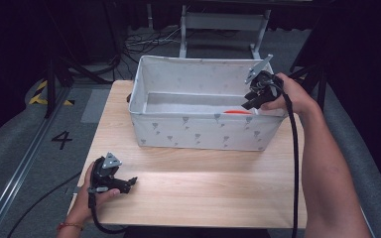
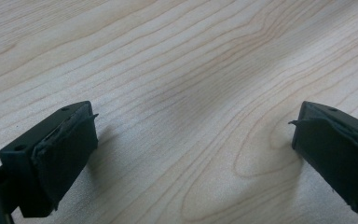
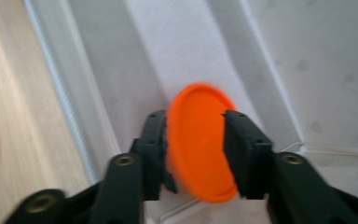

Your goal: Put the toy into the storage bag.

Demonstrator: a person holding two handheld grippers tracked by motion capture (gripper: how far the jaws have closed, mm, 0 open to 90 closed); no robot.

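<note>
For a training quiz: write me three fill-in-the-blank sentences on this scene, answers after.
1. The right tongs grip a disc coloured ____.
2. The left tongs stand ____ over bare wood.
3. The right tongs reach into a fabric ____, which sits on the table.

Answers: orange; open; box

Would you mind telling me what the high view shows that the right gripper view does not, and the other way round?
High view alone: the whole table, the left gripper resting on it in the person's left hand, the bin's patterned outside, and the floor beyond.

Right gripper view alone: the jaws closed on the orange disc from either side, with the disc's full round face.

Both: the bin, the disc, seen from above as an orange sliver inside the bin, and the right gripper over the bin's right end.
</note>
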